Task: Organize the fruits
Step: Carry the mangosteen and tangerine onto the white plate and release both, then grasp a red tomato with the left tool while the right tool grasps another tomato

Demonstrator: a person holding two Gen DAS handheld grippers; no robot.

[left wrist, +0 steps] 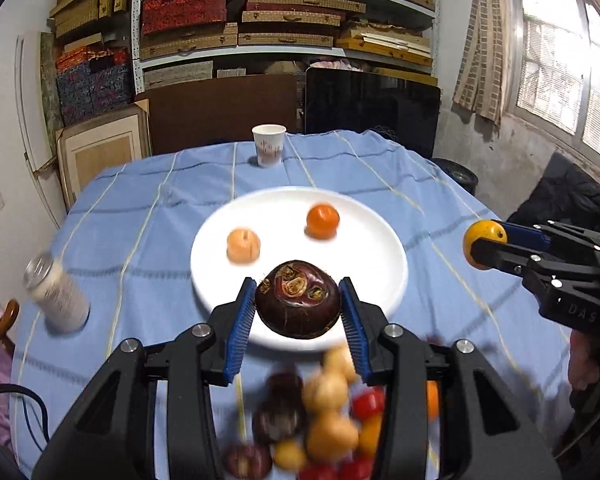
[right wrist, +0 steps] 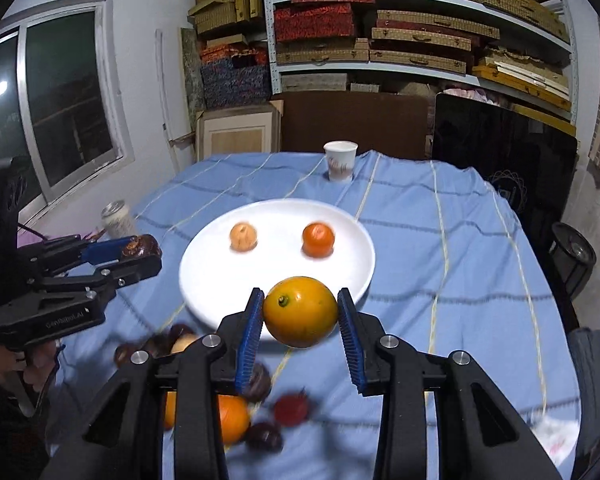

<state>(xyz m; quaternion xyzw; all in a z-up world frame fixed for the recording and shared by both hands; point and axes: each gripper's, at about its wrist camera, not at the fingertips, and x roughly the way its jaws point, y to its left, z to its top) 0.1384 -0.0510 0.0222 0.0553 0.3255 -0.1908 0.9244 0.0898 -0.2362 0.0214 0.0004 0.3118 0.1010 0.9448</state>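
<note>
Left wrist view: the left gripper [left wrist: 299,312] clamps a dark purple-brown round fruit [left wrist: 298,300] at lower centre, over the near rim of the white plate [left wrist: 364,276]. On that plate lie a pale peach-coloured fruit [left wrist: 243,245] and a small orange [left wrist: 323,221]. At right, the right gripper [right wrist: 300,320] pinches a yellow-orange citrus [right wrist: 301,311]. Blurred loose fruits [left wrist: 320,420] fill the bottom of the frame.
</note>
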